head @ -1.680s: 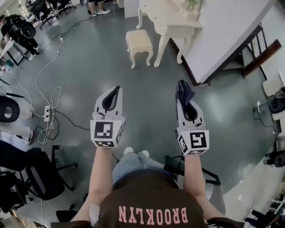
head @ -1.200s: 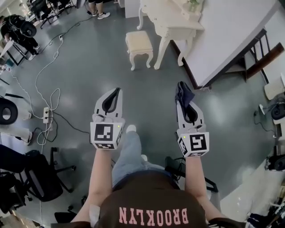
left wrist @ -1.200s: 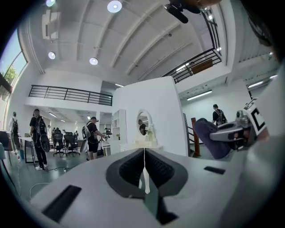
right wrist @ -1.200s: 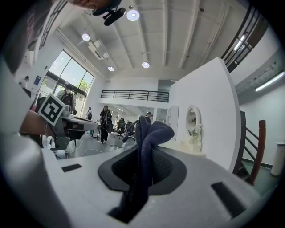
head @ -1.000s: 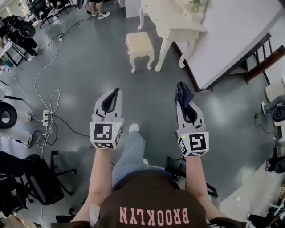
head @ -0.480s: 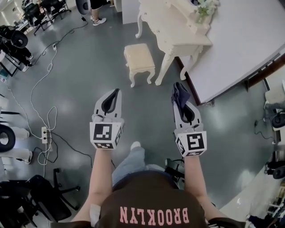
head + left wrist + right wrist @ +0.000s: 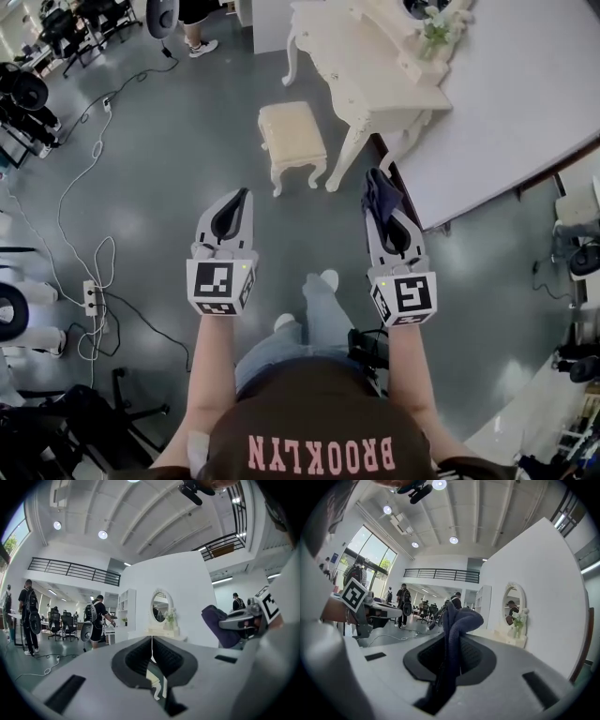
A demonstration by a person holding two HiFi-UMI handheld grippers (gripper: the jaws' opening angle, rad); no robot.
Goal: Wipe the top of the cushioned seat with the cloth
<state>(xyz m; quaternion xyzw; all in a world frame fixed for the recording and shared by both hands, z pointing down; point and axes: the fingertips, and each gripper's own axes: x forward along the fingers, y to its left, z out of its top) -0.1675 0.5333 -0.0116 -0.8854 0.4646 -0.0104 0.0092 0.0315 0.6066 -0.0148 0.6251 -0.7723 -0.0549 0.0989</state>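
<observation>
Pinching cloth (image 7: 379, 190): right gripper (image 7: 451, 637); left gripper (image 7: 151, 641) closed, empty.

Right gripper (image 7: 378, 187) grips dark cloth (image 7: 381, 196), well apart from cushioned seat (image 7: 292, 134).

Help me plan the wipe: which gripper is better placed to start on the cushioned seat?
Right. The right gripper is shut on the dark cloth; the left gripper is shut, empty. The cushioned seat stands ahead of both.
</observation>
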